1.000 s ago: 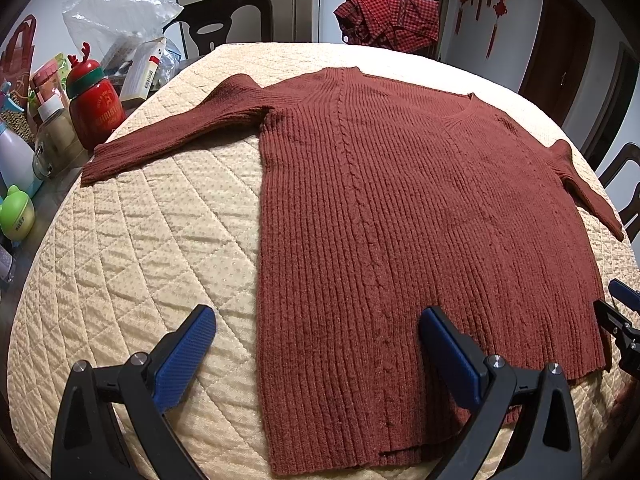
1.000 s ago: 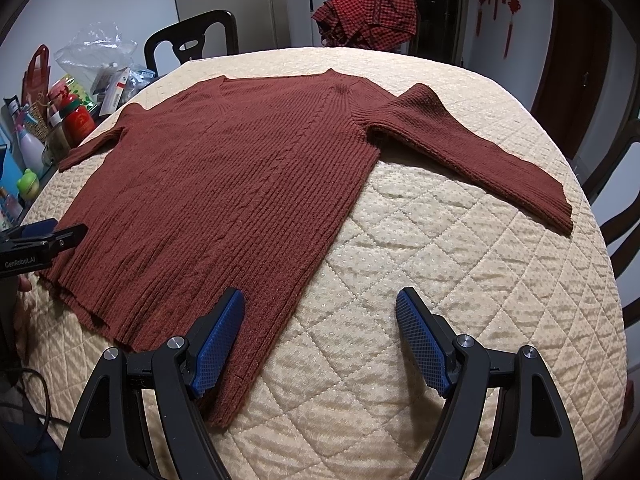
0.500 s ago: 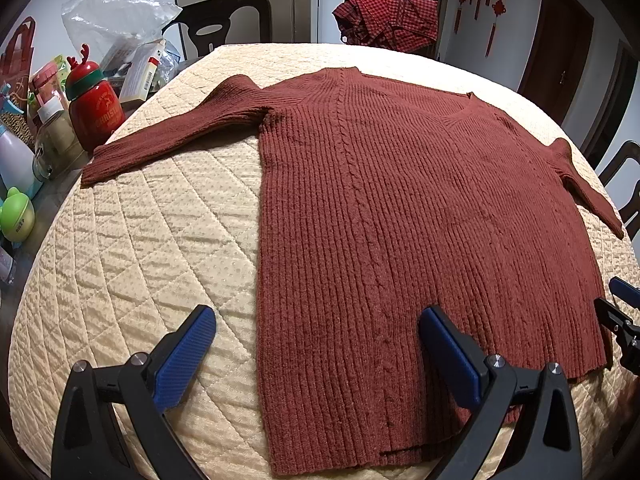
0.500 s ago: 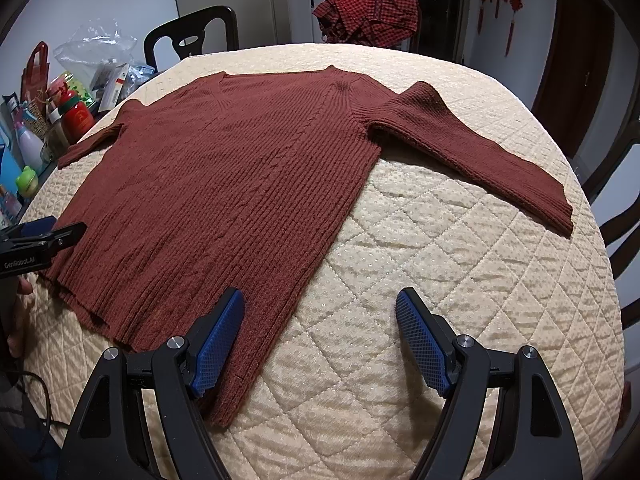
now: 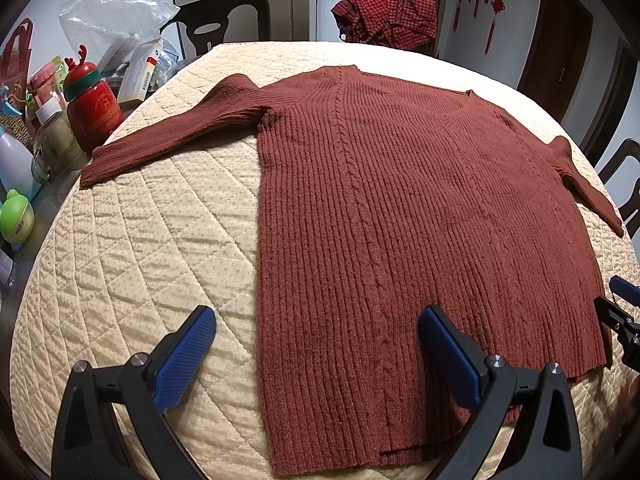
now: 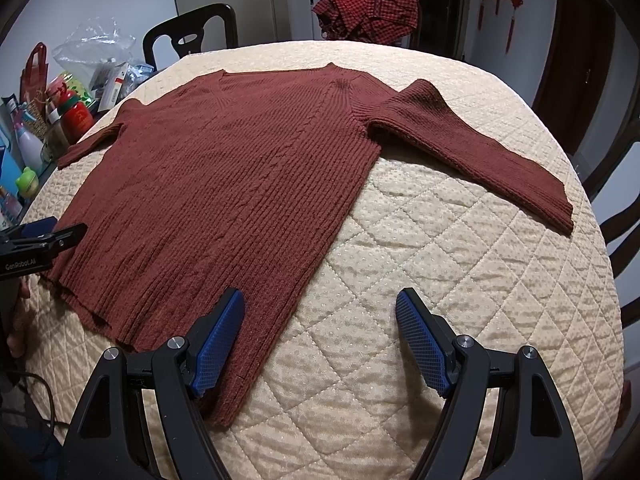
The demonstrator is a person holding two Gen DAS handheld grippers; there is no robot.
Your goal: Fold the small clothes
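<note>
Tongs first: my left gripper (image 5: 318,342) is spread wide and holds nothing, low over the near end of the sweater (image 5: 420,216). Its left finger (image 5: 186,354) sits over bare quilt (image 5: 140,248), clear of the knit's left side edge, and its right finger (image 5: 450,356) is above the ribbed body, so that edge runs between the two. I can't tell whether either pad touches the fabric.

My right gripper (image 6: 320,336) is just as wide and empty. Its left finger (image 6: 218,340) is over the sweater's near right corner by the hem, its right finger (image 6: 420,344) over quilt alone, and the right side edge passes between them. In this view the other tool shows at the left border, next to the hem's far corner.

Beyond the tongs the sweater lies flat, front up, hem toward me and neckline away, with both sleeves spread out to the sides on the quilt.

Further off, at the left rim, stand a red bottle (image 5: 94,114), a green jar (image 5: 16,218) and a plastic bag (image 5: 112,20). At the far end a chair (image 5: 224,20) faces me, and a red checked cloth (image 5: 386,18) is heaped behind the table
</note>
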